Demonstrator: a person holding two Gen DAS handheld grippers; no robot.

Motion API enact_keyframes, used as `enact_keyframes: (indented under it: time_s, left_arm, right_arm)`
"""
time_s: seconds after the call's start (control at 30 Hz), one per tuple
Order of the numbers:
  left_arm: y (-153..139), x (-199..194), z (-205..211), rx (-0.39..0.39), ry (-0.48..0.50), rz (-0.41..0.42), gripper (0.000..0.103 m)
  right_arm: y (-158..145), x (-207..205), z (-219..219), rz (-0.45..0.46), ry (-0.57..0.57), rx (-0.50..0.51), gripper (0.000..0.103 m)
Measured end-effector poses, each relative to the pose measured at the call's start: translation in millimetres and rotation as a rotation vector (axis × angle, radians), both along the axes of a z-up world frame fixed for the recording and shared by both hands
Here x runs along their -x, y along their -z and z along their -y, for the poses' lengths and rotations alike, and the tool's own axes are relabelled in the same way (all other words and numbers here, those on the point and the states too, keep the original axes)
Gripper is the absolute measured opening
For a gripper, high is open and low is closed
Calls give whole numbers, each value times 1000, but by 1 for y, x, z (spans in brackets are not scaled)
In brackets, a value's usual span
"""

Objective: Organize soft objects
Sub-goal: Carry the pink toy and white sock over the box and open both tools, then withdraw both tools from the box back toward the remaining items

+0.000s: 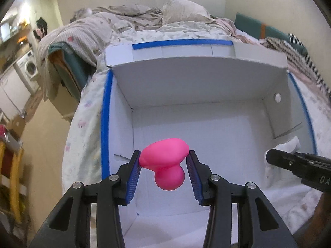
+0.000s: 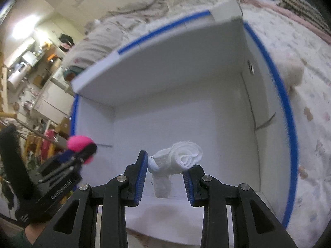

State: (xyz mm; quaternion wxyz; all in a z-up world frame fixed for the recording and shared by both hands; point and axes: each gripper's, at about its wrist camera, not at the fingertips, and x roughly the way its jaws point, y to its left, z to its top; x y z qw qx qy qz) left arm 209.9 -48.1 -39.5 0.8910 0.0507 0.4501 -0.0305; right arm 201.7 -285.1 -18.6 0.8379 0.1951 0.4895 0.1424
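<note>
A pink squishy toy (image 1: 165,161) is being pinched in the left gripper (image 1: 164,165), a rolled white towel (image 2: 178,161) in the right gripper (image 2: 165,165); both are being held over the white box (image 1: 196,78); release should be delayed until each is lowered close to the floor, well apart.

A glossy pink soft toy (image 1: 165,161) — bulbous, squeezed — hangs over the open white box (image 1: 206,86). A rolled white cloth (image 2: 178,161) hangs there too, end dangling.
</note>
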Motion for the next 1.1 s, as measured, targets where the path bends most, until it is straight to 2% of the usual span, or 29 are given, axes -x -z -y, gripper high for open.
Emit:
enact_keyframes:
  time_s: [0.1, 0.3, 0.57, 0.8, 0.87, 0.9, 1.0, 1.07, 1.1]
  left_arm:
    - [11, -2, -3, 35, -16, -32, 41]
    - [23, 0, -1, 15, -5, -47, 41]
    - [28, -2, -1, -4, -11, -56, 41]
    - [28, -1, 1, -4, -15, -54, 41]
    - [27, -1, 0, -1, -18, -53, 41]
    - [26, -1, 0, -3, -19, -55, 41]
    - [20, 0, 0, 19, -19, -55, 41]
    - [16, 2, 1, 7, -15, -41, 42]
    - [14, 3, 2, 0, -11, -36, 45]
  right_arm:
    - [15, -4, -4, -40, -6, 24, 35]
    - [38, -11, -10, -95, -29, 67, 35]
    - [51, -15, -25, -116, -69, 133, 35]
    - [51, -16, -24, -115, -51, 119, 35]
    - [49, -15, -24, -107, -49, 112, 38]
    - [49, -14, -23, -106, -48, 107, 43]
    - [47, -13, -21, -99, -39, 88, 44]
    - [47, -13, -19, -97, -42, 69, 53]
    - [45, -13, -19, -91, -41, 66, 63]
